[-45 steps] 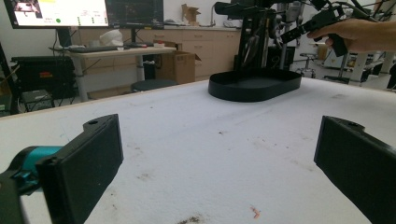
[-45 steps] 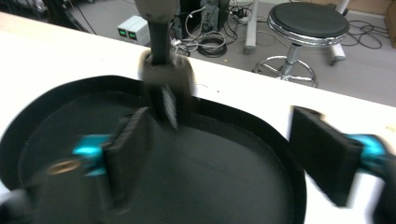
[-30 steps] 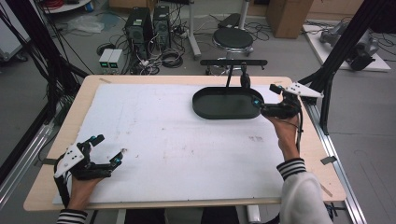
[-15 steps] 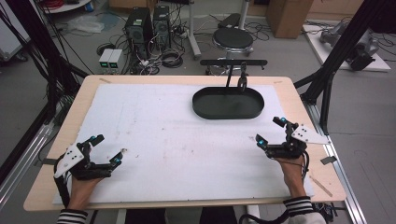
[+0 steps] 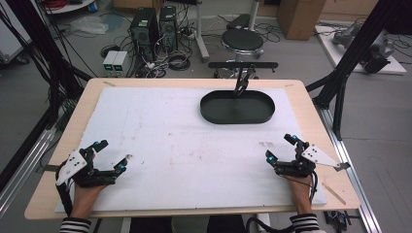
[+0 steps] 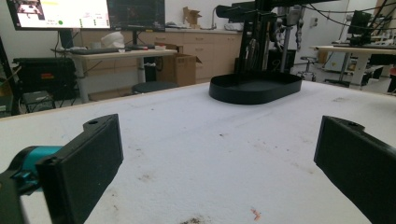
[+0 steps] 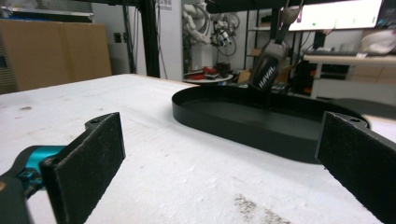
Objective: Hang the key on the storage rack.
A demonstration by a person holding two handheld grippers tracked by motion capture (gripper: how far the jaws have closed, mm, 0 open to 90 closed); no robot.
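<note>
Step in hand: both grippers rest at the near edge of the table, apart from everything; judged as a pause between moves, with nothing in hand.
Left gripper (image 5: pixel 108 155): near-left corner, jaws spread wide, nothing between them; in the left gripper view the two black pads frame bare white sheet.
Right gripper (image 5: pixel 282 147): near-right corner, jaws likewise released and empty; its view looks straight toward the tray.
Tray (image 5: pixel 237 107): black, oval, shallow-walled; sits flat on the far half of the white sheet (image 5: pixel 160 126), right of centre, well apart from both grippers.
Tray contents: floor appears bare in the high view and in the right gripper view (image 7: pixel 261 123); no object seen inside.
Behind tray: a dark stand (image 5: pixel 241 77) rises just beyond the far rim; whether it touches the tray, cannot tell.
Sheet: faint stains and crumbs near the grippers, nothing graspable.
Next move (judgement): the right gripper is the nearer; a reach forward to the near rim, jaws lowered over the thin wall before closing. A shallow rim could slip if pinched off-square.
</note>
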